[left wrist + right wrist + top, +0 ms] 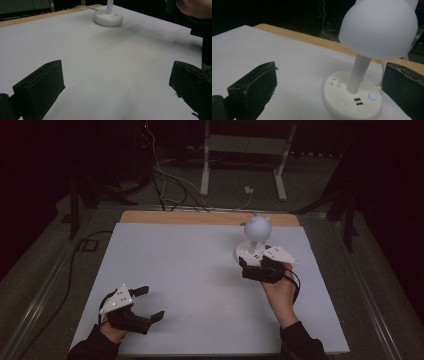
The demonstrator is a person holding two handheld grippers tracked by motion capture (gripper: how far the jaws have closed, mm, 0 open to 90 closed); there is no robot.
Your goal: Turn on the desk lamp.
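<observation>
White desk lamp (256,239) stands upright toward the far right of the tabletop (190,270), a pale sheet with a strip of bare wood along its far edge. Its round base (352,97) sits flat on the sheet, a straight stem (359,73) rises from the middle of it, and a domed, frosted shade (379,27) tops the stem. In the right gripper view the top of the base carries a small round button lit blue (372,96), a plain round button (342,102), two dark slots side by side (358,101) and a few short socket slits (336,84). The right hand-held gripper (258,268) is just on the near side of the base, held by a hand (281,292) in a dark sleeve; its jaws are spread wide, one to the left of the base and one close beside its right edge, and neither visibly touches the lamp. The left hand-held gripper (147,303) hovers low over the near left part of the tabletop, well apart from the lamp, with its jaws also spread wide and nothing between them; in the left gripper view the bare sheet lies between the two black jaws and the lamp's base (108,18) shows far off near the far edge. Beyond the tabletop, on the dim floor, cables (165,182) trail past the legs of a light metal frame (245,157).
</observation>
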